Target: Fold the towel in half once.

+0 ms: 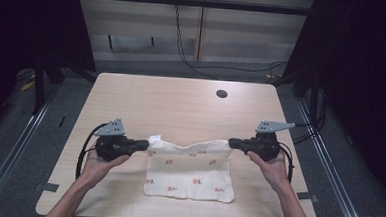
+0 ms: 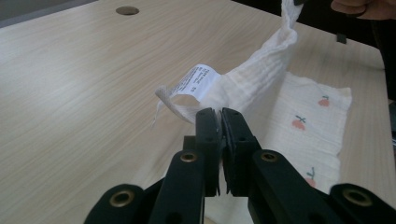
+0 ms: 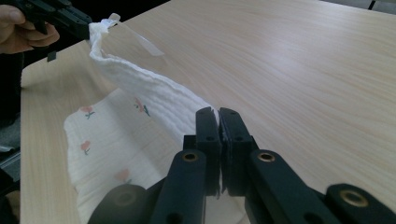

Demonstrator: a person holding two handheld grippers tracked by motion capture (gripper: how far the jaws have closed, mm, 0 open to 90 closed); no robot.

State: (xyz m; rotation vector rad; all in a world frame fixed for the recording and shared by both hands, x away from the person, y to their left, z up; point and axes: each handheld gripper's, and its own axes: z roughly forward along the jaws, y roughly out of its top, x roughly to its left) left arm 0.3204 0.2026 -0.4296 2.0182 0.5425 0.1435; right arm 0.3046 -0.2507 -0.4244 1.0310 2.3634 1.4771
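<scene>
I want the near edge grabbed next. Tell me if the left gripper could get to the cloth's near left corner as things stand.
Probably not yet: the left gripper is shut on the cloth's far corner, so it must let go first. Otherwise the near left corner lies flat on bare table, with nothing between.

A white cloth (image 1: pixel 190 174) printed with small pink-red fruit motifs and dark stems is seen on a pale wood-grain table (image 1: pixel 181 103). A white label (image 2: pixel 196 81) carries dark print. Both grippers' jaws are black, with brass-coloured rivets.

Black tool (image 1: pixel 146 145), grey plate, brass screws, bare forearms
</scene>
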